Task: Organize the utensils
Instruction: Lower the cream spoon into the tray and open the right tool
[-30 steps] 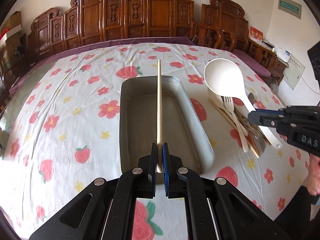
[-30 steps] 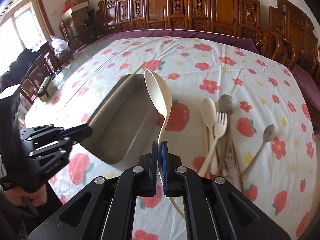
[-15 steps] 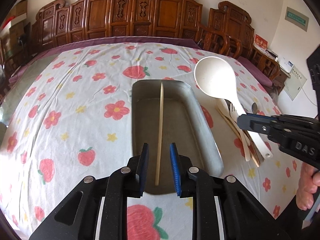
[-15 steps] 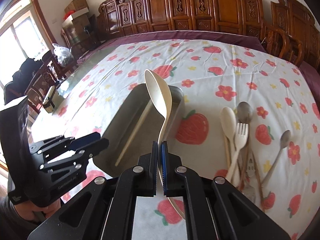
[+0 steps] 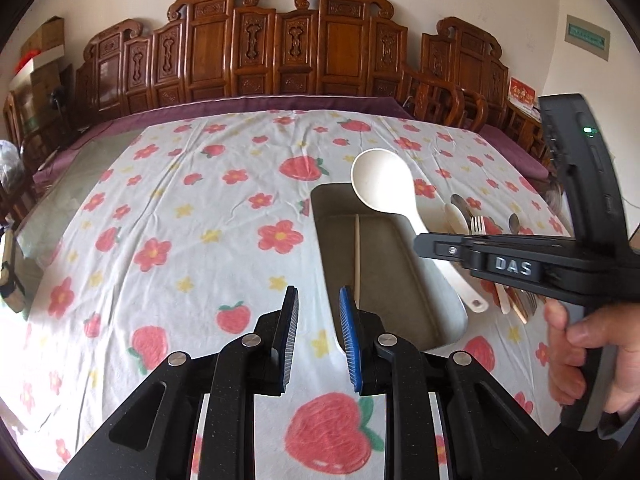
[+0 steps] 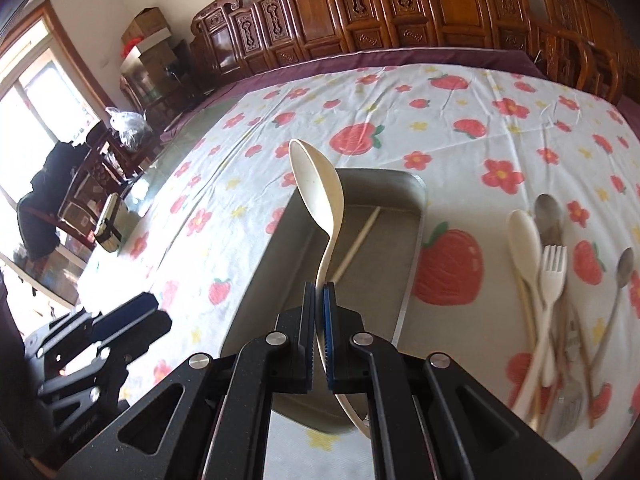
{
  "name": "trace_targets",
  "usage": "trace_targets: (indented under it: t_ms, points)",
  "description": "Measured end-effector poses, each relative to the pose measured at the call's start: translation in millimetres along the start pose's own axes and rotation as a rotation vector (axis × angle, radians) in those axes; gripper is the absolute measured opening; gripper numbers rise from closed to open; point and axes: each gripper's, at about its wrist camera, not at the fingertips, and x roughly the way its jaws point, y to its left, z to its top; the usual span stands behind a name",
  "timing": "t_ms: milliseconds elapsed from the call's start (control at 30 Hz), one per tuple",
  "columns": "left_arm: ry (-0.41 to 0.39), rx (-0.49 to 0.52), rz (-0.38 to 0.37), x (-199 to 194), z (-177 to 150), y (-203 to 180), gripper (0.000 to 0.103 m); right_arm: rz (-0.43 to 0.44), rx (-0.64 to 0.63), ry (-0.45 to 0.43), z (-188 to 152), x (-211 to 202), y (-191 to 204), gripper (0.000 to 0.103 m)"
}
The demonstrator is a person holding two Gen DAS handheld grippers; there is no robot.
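Covering table: white strawberry-and-flower tablecloth (image 5: pixel 180 208), carved wooden chairs (image 5: pixel 288 52) behind. Left gripper (image 5: pixel 318 336) parted, empty, left of grey metal tray (image 5: pixel 448 292); wooden chopstick (image 5: pixel 357 256) inside. Right gripper (image 6: pixel 319 332) clamps large cream plastic spoon (image 6: pixel 318 192) above tray; utensil pile (image 6: pixel 548 280) right of tray.

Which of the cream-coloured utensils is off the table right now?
The large cream ladle, clamped in the right gripper over the tray; the smaller cream spoon and fork lie on the cloth.

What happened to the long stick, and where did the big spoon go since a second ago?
The left tool let go of the chopstick, which now lies in the metal tray, and drew back. The right tool carried the big white spoon over the tray. The other utensils stayed on the tablecloth.
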Motion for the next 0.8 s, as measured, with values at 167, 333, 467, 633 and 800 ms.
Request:
trace_targets:
  t_ms: [167,333,467,633,800]
  points:
    - [-0.001,0.001,-0.003,-2,-5,3,0.02,-0.029,0.014,0.014,-5,13,2,0.005]
    - [0.002,0.003,-0.008,-1,-11,5,0.02,-0.041,0.025,0.025,-9,20,-1,0.006]
    - [0.009,-0.001,-0.011,-1,-14,6,0.02,-0.024,0.022,0.029,-9,21,-1,0.009]
    - [0.009,0.01,-0.013,-5,-17,1,0.02,-0.01,-0.042,0.004,-9,3,4,0.009]
    - [0.0,0.026,-0.028,-10,-19,-12,0.02,-0.022,-0.101,-0.034,-23,-35,-7,0.009]
